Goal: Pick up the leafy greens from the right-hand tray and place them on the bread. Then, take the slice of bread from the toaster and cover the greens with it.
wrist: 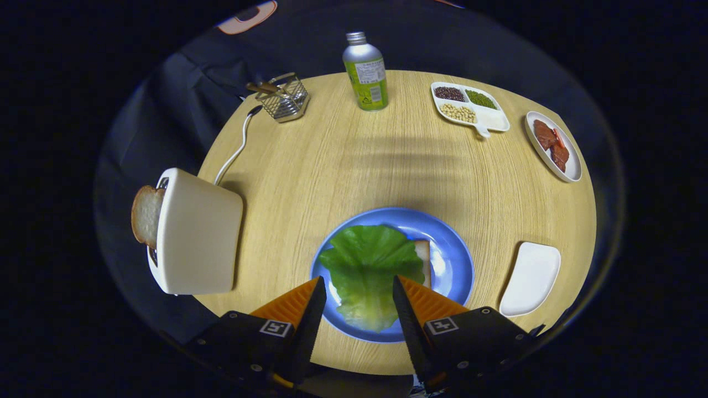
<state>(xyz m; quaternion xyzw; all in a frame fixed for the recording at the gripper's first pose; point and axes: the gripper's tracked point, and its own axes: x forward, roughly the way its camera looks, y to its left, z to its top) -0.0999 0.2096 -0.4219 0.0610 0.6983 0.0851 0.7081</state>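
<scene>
Gripper view: my tool (357,287) stands spread with nothing between its fingers, hovering over the near edge of the blue plate (453,249). The leafy greens (368,265) lie on the plate, just ahead of and between the fingertips, covering the bread (423,251) so only its right edge shows. Off left, a slice of bread (145,214) sticks from the toaster (196,235). The white tray (531,279) sits right of the plate on the worktop (354,160).

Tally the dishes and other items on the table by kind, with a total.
Plates and trays: 4 (blue plate, empty white tray, divided tray, white plate with meat)
Bread slices: 2 (one under lettuce, one in toaster)
Toaster: 1
Bottle: 1
Wire basket: 1
Total: 10, counting the lettuce
Tongs open over the lettuce.
</scene>
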